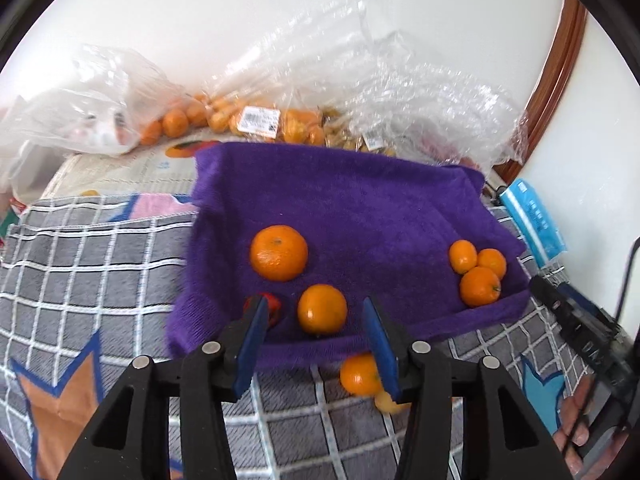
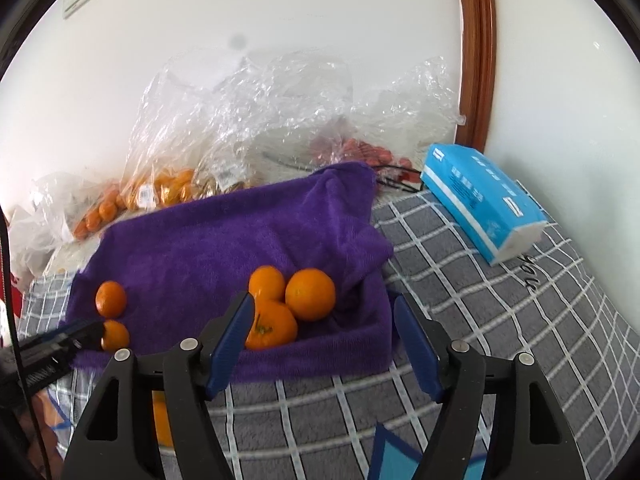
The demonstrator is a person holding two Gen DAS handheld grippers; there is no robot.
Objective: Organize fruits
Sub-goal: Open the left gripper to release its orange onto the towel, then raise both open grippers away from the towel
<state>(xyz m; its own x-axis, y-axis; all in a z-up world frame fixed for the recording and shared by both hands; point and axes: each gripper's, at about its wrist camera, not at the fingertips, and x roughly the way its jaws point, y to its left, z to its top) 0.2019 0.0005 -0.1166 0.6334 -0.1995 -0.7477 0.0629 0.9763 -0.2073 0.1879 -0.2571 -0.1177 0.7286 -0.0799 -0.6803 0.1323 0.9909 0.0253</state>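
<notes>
Both my left hand-held gripper [image 1: 316, 334] and right hand-held gripper [image 2: 322, 340] are open, empty. Five oranges [image 1: 279, 253] sit sorted on the purple towel [image 1: 352, 208] ahead; two fruits [image 1: 359, 375] below my left one remain.

Blue tissue pack [image 2: 482, 205] on grey checked blanket [image 2: 500, 280], by brown door frame [image 2: 478, 52].

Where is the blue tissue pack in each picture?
Left wrist view: the tissue pack is at the right edge, just past the purple towel's right corner.
Right wrist view: the tissue pack is at upper right, lying on the checked blanket.
Shared landmark: the purple towel, with the pack on its right in both views.
</notes>
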